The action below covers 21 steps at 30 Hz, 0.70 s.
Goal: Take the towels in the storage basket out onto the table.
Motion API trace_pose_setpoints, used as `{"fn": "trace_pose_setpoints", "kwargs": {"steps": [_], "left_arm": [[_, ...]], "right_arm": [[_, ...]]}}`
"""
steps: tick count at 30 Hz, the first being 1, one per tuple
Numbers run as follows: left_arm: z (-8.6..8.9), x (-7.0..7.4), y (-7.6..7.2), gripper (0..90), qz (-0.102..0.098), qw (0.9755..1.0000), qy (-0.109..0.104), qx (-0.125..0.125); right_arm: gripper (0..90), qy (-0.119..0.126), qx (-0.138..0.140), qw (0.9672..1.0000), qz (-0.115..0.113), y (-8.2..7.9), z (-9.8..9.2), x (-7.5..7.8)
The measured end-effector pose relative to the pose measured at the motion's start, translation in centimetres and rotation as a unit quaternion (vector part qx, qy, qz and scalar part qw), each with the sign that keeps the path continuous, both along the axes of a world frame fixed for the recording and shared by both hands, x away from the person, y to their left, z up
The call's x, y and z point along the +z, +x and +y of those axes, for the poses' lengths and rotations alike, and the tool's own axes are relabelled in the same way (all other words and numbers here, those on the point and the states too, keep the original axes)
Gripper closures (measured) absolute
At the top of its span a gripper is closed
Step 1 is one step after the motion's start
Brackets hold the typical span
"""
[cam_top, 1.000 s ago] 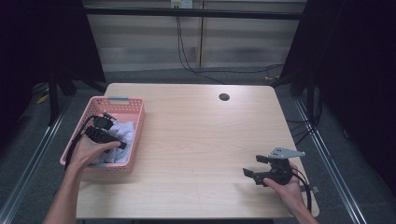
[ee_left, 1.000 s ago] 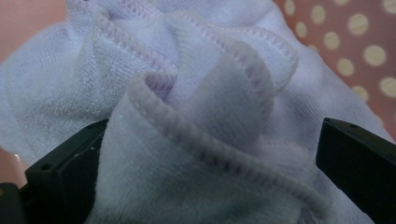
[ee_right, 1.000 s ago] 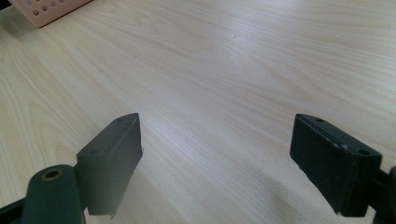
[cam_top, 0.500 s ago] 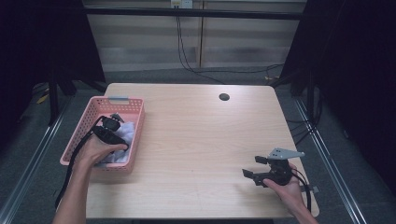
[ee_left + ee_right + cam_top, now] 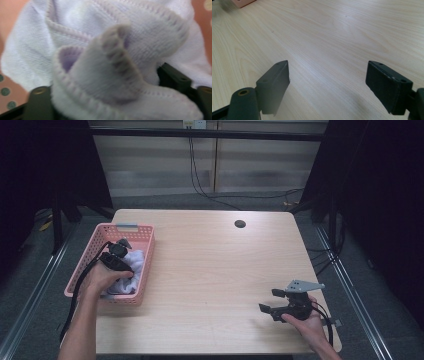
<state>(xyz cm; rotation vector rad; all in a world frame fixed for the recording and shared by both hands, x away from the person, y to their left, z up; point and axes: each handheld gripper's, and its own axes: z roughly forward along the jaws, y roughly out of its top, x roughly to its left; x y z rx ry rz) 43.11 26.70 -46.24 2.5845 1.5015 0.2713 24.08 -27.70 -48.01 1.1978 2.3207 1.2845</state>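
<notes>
The left gripper (image 5: pixel 121 251) jaws were closing around the white cloth (image 5: pixel 112 57) in the pink basket (image 5: pixel 95 245); the right gripper (image 5: pixel 272 304) jaws stood apart.

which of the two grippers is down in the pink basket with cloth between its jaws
The left gripper, in the pink basket, jaws just closing around the white cloth. The right gripper sits open over bare table.

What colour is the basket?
Pink. The basket shows best in the high view, at the table's left side.
</notes>
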Motion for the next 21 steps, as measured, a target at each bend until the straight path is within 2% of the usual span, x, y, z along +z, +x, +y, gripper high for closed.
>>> {"fn": "trace_pose_setpoints", "kwargs": {"steps": [2,4,6,9,12,16,18,21], "left_arm": [[0.2,0.0,-0.1,34.5,-0.008,1.0,-0.002,0.001],[0.2,0.1,-0.1,37.1,-0.01,0.9999,0.004,-0.002],[0.3,0.2,-0.1,40.7,-0.011,0.9999,0.0,0.0],[0.8,0.4,-0.3,47.6,-0.018,0.9997,-0.013,0.002],[1.1,0.5,-0.5,50.0,-0.025,0.9992,-0.029,0.008],[2.2,0.8,-0.8,50.7,-0.032,0.9971,-0.068,0.017],[2.9,1.3,-1.0,50.7,-0.039,0.9945,-0.092,0.031],[3.9,1.8,-1.4,50.6,-0.046,0.9913,-0.118,0.036]], "right_arm": [[18.8,0.0,-0.001,1.0,0.001,0.0,0.0,0.0],[18.8,0.0,-0.001,1.0,0.001,0.0,0.0,0.0],[18.8,-0.001,-0.001,1.0,0.0,0.1,0.0,0.0],[18.8,-0.002,-0.002,1.0,0.0,0.1,0.0,0.0],[18.8,-0.002,-0.005,1.0,0.002,0.1,0.0,0.0],[18.3,-0.002,-0.01,0.9999,0.002,0.3,-0.2,0.0],[18.3,-0.004,-0.01,0.9999,0.002,0.3,-0.1,0.0],[18.3,-0.003,-0.008,1.0,0.004,0.2,-0.1,-0.1]]}}
